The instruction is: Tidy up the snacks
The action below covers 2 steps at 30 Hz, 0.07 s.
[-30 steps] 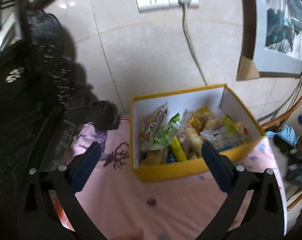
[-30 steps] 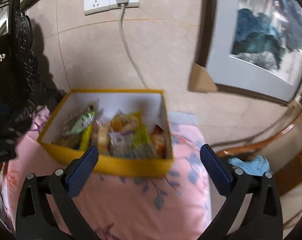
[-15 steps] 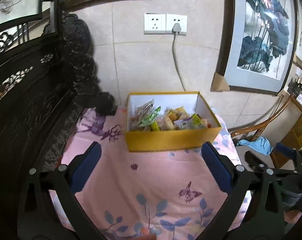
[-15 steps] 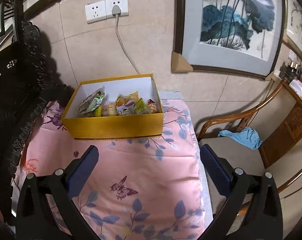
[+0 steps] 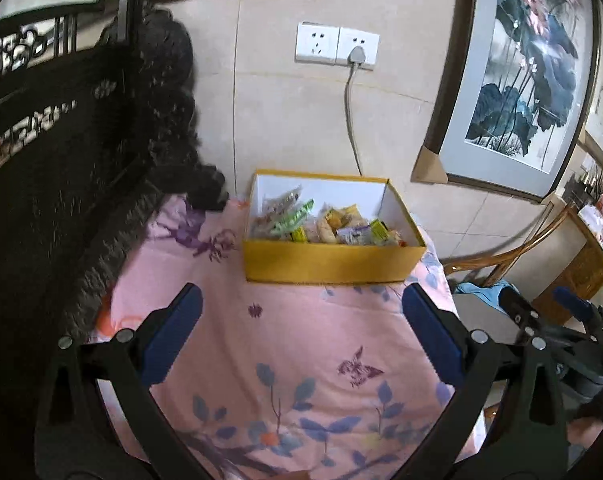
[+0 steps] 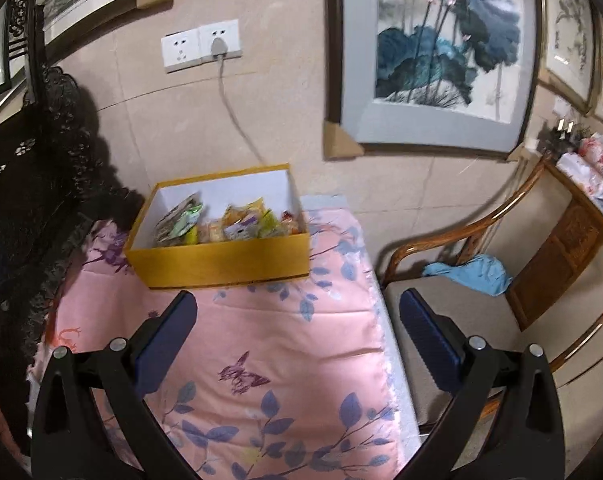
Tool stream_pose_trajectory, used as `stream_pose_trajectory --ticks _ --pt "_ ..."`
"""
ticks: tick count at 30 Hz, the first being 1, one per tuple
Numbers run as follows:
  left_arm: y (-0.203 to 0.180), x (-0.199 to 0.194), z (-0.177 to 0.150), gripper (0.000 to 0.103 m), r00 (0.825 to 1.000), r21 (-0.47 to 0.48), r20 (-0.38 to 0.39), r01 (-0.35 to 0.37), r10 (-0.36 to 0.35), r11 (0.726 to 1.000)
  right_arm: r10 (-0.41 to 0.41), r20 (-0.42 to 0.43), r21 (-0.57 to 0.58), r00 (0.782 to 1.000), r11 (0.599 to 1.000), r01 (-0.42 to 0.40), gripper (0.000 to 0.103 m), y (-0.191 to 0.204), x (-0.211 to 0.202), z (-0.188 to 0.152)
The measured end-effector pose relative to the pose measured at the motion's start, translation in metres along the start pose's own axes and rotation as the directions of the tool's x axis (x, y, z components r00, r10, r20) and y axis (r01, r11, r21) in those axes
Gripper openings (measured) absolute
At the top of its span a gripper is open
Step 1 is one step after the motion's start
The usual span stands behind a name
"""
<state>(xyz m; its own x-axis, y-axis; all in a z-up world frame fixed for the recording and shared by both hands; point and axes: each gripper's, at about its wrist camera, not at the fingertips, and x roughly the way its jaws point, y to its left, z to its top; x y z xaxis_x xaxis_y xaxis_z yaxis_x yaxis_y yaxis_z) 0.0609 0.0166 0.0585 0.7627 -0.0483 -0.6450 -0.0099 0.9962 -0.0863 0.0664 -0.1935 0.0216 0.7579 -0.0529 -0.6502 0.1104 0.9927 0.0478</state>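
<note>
Left wrist view: the left gripper [image 5: 301,340] is hovering above the pink floral cloth [image 5: 285,344], its blue-padded fingers [image 5: 169,340] standing wide apart and holding nothing.
Right wrist view: the right gripper [image 6: 297,340] is hanging over the same cloth [image 6: 261,340], its fingers [image 6: 429,344] likewise spread wide and carrying nothing.
Yellow box [image 5: 329,266]: it is sitting open on the cloth at the table's far edge, towards the far right corner, close to the wall; in the right wrist view the box [image 6: 229,260] is showing its white inner walls.
Snacks [image 5: 325,228]: assorted wrapped packets are lying inside the box, filling its bottom from one side to the other; green, yellow and orange wrappers are showing, though the print is too blurred to read. The right wrist view is showing the same packets [image 6: 229,224] in the box.
Cloth near edge: the stretch between the box and both grippers is lying bare, showing only printed butterflies and blue leaves.
Right gripper in left wrist view: its black frame [image 5: 557,332] is showing off the table's right edge, over the chair.
Wooden chair [image 6: 481,280]: it is standing beside the table's right edge, a blue rag [image 6: 469,274] lying on its seat.
Wall: a double socket [image 5: 336,45] with a grey cable [image 5: 351,120] plugged in is hanging above the box, and a framed lotus painting [image 6: 441,48] is hanging to its right.
Left edge: dark carved furniture [image 5: 61,180] is standing against the table.
</note>
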Motion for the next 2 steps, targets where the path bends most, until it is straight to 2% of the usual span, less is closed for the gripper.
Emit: stream_pose_trajectory --ticks 2 --pt "0.0008 0.0009 -0.0016 0.101 0.999 0.012 0.000 -0.032 0.032 0.999 -0.007 -0.005 0.005 1.000 1.000 0.007 0.102 -0.0014 -0.0003 -0.0003"
